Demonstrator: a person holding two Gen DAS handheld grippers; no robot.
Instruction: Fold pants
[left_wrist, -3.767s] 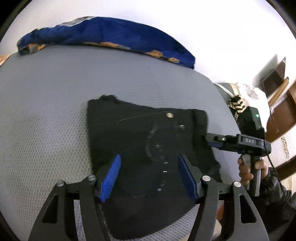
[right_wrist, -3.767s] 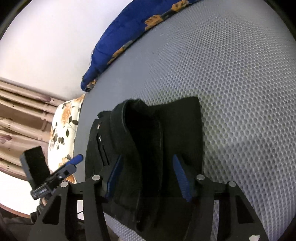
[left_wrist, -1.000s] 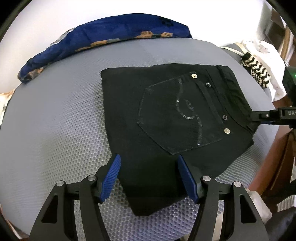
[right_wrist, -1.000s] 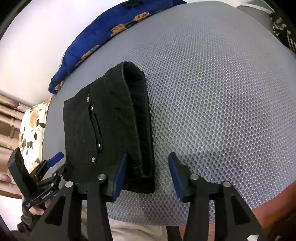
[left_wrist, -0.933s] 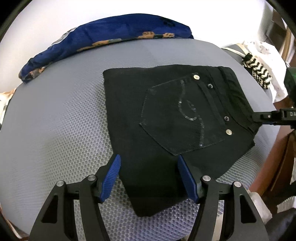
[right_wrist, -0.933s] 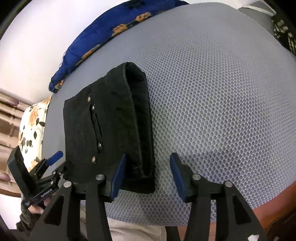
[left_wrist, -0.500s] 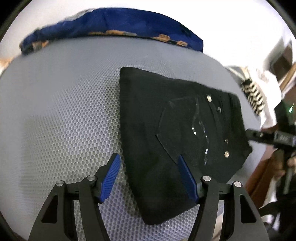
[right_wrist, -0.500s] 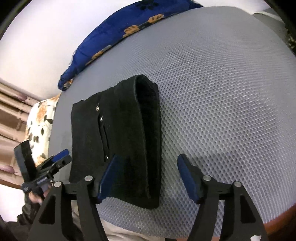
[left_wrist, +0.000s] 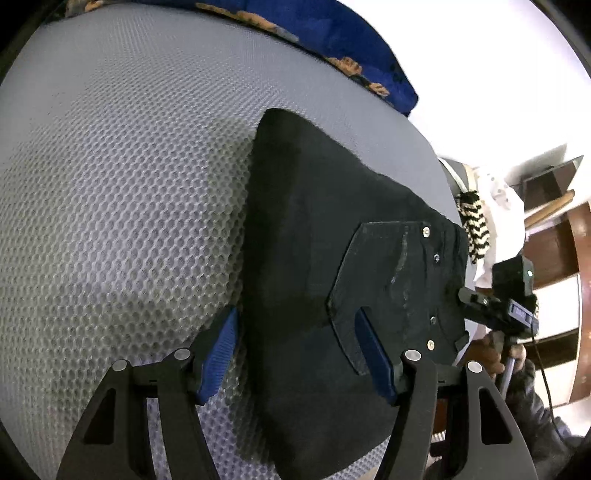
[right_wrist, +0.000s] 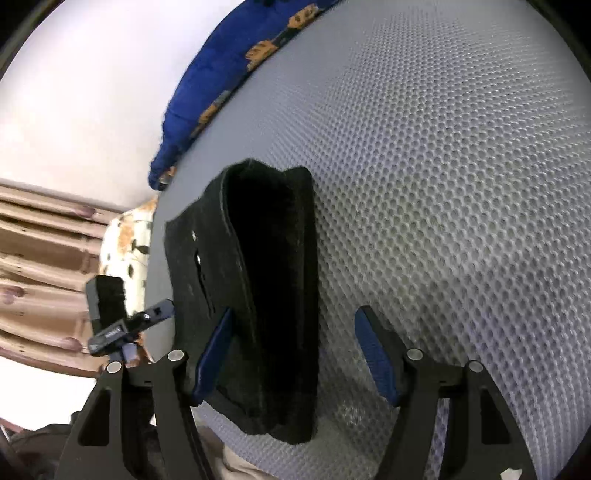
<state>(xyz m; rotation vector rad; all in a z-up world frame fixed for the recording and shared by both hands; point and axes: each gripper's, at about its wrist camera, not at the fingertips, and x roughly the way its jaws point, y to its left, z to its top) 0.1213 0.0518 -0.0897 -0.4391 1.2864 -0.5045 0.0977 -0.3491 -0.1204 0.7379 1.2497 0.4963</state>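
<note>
Two fisheye views are showing folded black pants (left_wrist: 332, 280) lying on a grey honeycomb-mesh bed surface (left_wrist: 122, 206), a blue floral blanket (right_wrist: 229, 77) bordering it by a white wall. Left hand-held gripper (left_wrist: 299, 354) is hovering unclenched, as is the right hand-held gripper (right_wrist: 291, 358), whose jaws have just been opening beside the fold. Only the left view is showing the back pocket (left_wrist: 391, 288); only the right, curtains (right_wrist: 40, 266).
</note>
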